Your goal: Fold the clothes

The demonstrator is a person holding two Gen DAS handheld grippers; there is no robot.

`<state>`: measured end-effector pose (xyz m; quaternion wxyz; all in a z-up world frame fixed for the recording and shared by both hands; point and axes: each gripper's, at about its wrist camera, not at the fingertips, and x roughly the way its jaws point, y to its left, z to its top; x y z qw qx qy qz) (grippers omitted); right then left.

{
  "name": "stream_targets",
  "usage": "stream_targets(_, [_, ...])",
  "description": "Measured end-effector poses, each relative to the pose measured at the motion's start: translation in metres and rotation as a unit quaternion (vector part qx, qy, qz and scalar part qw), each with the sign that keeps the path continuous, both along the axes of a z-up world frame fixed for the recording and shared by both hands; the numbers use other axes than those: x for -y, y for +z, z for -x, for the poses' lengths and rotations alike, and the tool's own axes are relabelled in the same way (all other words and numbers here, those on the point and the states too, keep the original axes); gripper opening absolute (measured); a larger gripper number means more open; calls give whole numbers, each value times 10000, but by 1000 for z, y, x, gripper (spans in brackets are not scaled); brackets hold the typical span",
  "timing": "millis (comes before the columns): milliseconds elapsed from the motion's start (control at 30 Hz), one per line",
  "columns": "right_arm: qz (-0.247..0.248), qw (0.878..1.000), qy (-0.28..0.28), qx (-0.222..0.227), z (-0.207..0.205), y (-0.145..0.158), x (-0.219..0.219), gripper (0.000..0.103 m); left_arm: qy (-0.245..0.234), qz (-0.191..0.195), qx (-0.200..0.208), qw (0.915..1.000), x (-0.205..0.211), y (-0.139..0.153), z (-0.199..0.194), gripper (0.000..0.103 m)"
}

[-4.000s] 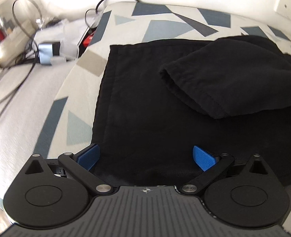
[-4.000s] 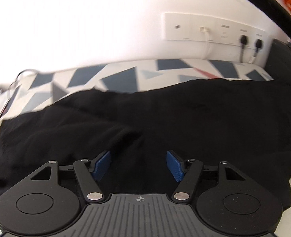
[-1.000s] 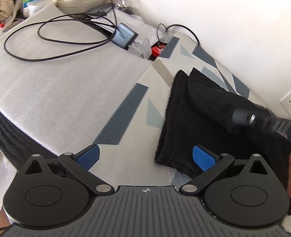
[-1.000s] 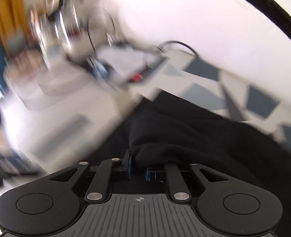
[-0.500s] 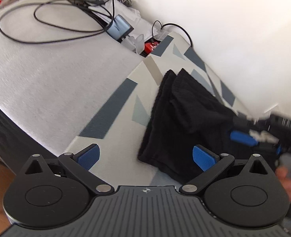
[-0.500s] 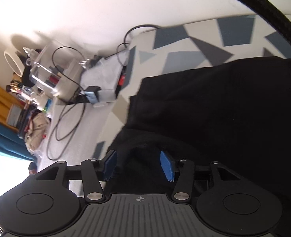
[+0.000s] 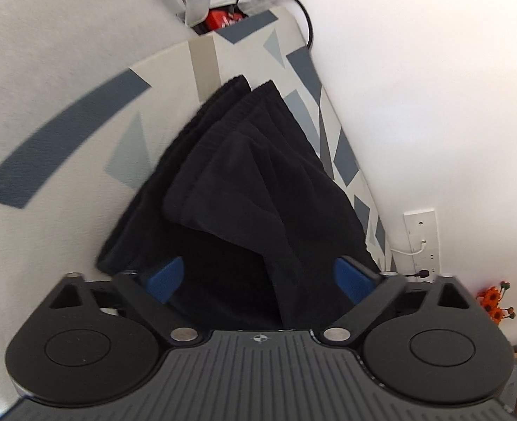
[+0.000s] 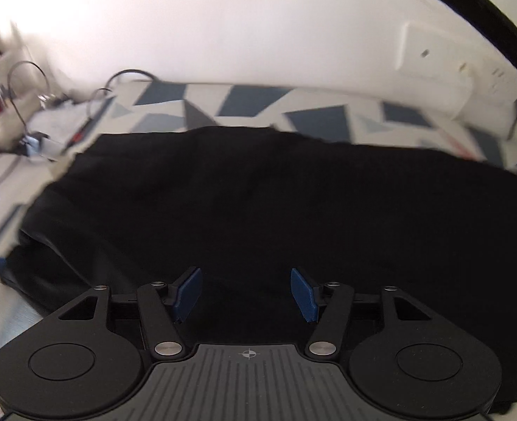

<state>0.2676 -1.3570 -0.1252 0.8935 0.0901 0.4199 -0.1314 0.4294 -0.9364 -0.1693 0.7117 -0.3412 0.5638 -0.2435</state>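
My left gripper (image 7: pixel 260 277) is looking along the length of the black garment (image 7: pixel 244 189), and its view is giving me what the other one is not: the ribbed edges stacked one over the other at the far end, a folded flap lying slantwise across the top layer, a red item (image 7: pixel 223 19) and clear plastic bits past the corner of the patterned cover (image 7: pixel 205 63), and a wall socket (image 7: pixel 420 238) with orange flowers (image 7: pixel 496 301) low at the right. The jaws there are closing but standing wide, blue pads (image 7: pixel 165 277) clear of the cloth — nothing pinched between them.

My right gripper (image 8: pixel 246 293) is facing the garment (image 8: pixel 258 203) broadside, so I am seeing only a dark, nearly featureless expanse — no ribbing, hardly a fold line, just a raised lip at the left edge. This view, blurred, is showing cables (image 8: pixel 27 80) and clutter on the left and a white socket strip (image 8: pixel 444 70) on the wall. These jaws are opening, parted over the cloth, gripping nothing.

The garment is lying on the triangle-patterned cover close to the wall, folded into layers, its near end running under both grippers.
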Motion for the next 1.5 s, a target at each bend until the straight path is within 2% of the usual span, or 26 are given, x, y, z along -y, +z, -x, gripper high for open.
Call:
stream_targets(100, [750, 9972, 71, -3, 25, -9, -5, 56, 116, 9, -239, 9996, 15, -13, -8, 82])
stream_targets(133, [898, 9959, 123, -46, 33, -13, -7, 57, 211, -77, -177, 9996, 17, -15, -8, 82])
stream_targets(267, [1193, 9925, 196, -161, 58, -28, -9, 64, 534, -385, 115, 9978, 23, -20, -9, 80])
stream_targets(367, [1183, 9924, 291, -198, 66, -37, -14, 66, 666, -486, 303, 9961, 23, -18, -9, 78])
stream_targets(533, [1321, 9896, 536, -210, 63, -53, -26, 67, 850, -372, 185, 9955, 14, -22, -14, 56])
stream_targets(600, [1313, 9900, 506, -129, 59, -56, -29, 67, 908, -380, 173, 9950, 12, -25, -15, 35])
stream_targets(633, [1291, 9906, 457, -63, 55, -56, -29, 65, 946, -386, 176, 9946, 11, -26, -15, 27])
stream_targets(667, [1269, 9911, 407, 3, 51, -55, -29, 61, 989, -389, 179, 9942, 9, -28, -15, 11])
stream_targets(700, [1236, 9918, 327, 74, 47, -55, -27, 58, 1051, -371, 188, 9936, 8, -28, -14, 10])
stream_targets(733, [1141, 9930, 261, 147, 43, -54, -25, 44, 1082, -320, 214, 9934, 6, -28, -12, 9])
stream_targets(767, [951, 9949, 256, 198, 40, -52, -21, 26, 1110, -274, 250, 9931, 4, -27, -10, 9])
stream_targets(833, [651, 9972, 213, 304, 37, -46, -16, 12, 1133, -245, 428, 9923, 2, -17, -3, 8])
stream_targets(867, [612, 9973, 178, 378, 38, -42, -15, 10, 1132, -234, 540, 9918, 1, -12, 0, 8])
stream_targets(933, [601, 9967, 150, 529, 44, -30, -13, 7, 1010, -222, 938, 9902, 0, 7, 12, 8])
stream_targets(1000, [512, 9969, 154, 578, 51, -20, -11, 6, 907, -294, 1090, 9895, -4, 14, 24, 8])
stream_targets(1067, [447, 9979, 242, 413, 56, -20, -9, 6, 801, -463, 1174, 9888, -6, 17, 35, 8])
stream_targets(1133, [426, 9983, 354, 182, 58, -24, -10, 6, 720, -763, 1074, 9887, -7, 4, 40, 8])
stream_targets(1233, [387, 9985, 375, -114, 58, -33, -15, 5, 769, -990, 606, 9903, -10, -15, 40, 8])
stream_targets(1400, [430, 9981, 346, -279, 56, -36, -20, 5, 652, -1083, 765, 9890, -10, -10, 41, 8])
stream_targets(1500, [339, 9978, 361, -431, 53, -36, -19, 8, 660, -1101, 598, 9899, -11, -18, 39, 8])
